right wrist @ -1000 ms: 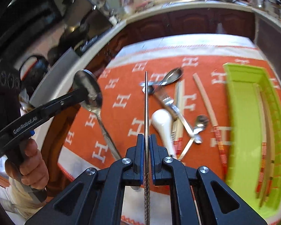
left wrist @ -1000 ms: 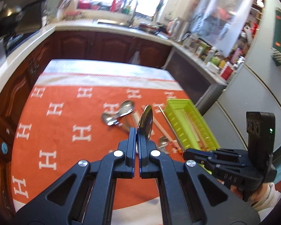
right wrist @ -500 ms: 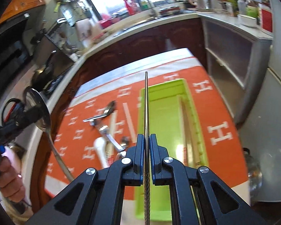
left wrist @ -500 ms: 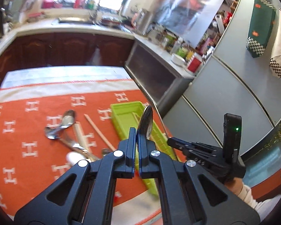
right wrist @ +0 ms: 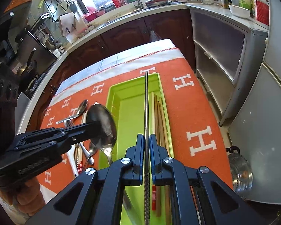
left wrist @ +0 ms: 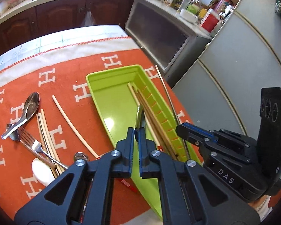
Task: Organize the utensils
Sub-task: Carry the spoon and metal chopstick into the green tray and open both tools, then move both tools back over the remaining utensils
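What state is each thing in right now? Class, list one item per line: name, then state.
Left claw: shut on a metal spoon, held over the tray.
Right claw: shut on a metal chopstick, above the tray.
Green tray: open, holding several wooden chopsticks along one side.
Loose utensils: lying on the orange cloth, not yet sorted.

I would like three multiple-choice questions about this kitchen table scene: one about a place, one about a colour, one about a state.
1. Where do the wooden chopsticks lie?
A. in the tray, along its right wall
B. on the cloth beside the fork
C. across the tray rim

2. What colour is the tray?
A. orange
B. lime green
C. white

3. What is the left claw doing?
A. open, empty
B. shut on a fork
C. shut on the metal spoon

Answers: 1 A, they rest against the ribbed wall; 2 B, orange is the cloth; 3 C, the bowl sticks out above its pads.
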Demonstrator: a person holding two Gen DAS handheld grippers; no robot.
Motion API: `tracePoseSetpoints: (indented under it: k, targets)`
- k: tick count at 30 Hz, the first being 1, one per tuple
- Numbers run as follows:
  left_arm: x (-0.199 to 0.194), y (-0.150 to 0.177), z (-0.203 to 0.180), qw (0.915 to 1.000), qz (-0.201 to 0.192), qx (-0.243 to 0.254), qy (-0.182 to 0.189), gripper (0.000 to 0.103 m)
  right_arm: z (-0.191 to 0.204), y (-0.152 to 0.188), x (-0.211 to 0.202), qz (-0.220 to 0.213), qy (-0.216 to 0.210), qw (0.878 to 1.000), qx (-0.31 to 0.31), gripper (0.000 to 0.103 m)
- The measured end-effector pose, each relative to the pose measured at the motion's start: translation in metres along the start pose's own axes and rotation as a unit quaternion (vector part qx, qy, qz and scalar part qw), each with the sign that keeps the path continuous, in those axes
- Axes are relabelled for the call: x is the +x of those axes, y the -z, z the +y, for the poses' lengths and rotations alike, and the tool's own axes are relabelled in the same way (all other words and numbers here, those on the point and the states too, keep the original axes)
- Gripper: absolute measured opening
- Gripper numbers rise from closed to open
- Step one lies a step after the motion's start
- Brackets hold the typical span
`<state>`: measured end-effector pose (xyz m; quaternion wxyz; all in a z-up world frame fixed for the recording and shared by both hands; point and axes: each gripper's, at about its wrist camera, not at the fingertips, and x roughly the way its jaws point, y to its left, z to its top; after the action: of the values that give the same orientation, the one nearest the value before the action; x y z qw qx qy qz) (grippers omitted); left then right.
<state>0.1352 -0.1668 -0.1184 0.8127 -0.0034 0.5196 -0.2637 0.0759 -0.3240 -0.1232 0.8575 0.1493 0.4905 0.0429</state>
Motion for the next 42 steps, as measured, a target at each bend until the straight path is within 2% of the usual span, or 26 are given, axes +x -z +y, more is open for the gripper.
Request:
tracePoseSetpoints:
  k: [3,5,7,9,11,20,30,35,42]
  targets:
    - [0.006,-0.001,0.004,1.0000,0.006,-0.002,-0.002,0.001,0.000,-0.003,0.014,0.003,0.006,1.000,0.002,0.008]
    - [0.007,-0.002,0.006,1.0000,0.009,-0.001,-0.001,0.003,0.000,-0.005,0.020,0.004,0.007,1.000,0.002,0.013]
    - [0.005,-0.002,0.005,0.9999,0.010,0.005,0.003,0.007,0.002,-0.006,0.024,0.002,0.010,1.000,0.001,0.022]
    - [0.001,-0.001,0.003,0.9999,0.003,0.013,-0.001,0.025,0.005,-0.005,0.023,0.000,0.007,1.000,-0.001,0.024]
    - [-0.006,0.000,0.000,0.9998,-0.007,0.016,-0.007,0.036,0.007,-0.005,0.023,0.000,0.005,1.000,-0.003,0.024]
    - [-0.037,0.012,0.002,0.9992,-0.020,0.018,-0.031,0.036,0.018,0.006,0.012,0.002,-0.003,1.000,-0.015,0.024]
    - [-0.076,0.036,0.028,0.9971,-0.030,0.003,-0.070,0.036,0.030,0.012,0.001,0.002,-0.011,1.000,-0.025,0.024]
    - [-0.107,0.048,0.060,0.9936,-0.043,-0.021,-0.102,0.036,0.042,0.016,-0.010,0.000,-0.021,0.999,-0.035,0.024]
    - [-0.142,0.064,0.113,0.9860,-0.058,-0.079,-0.135,0.036,0.070,0.016,-0.011,0.008,-0.040,0.997,-0.062,0.024]
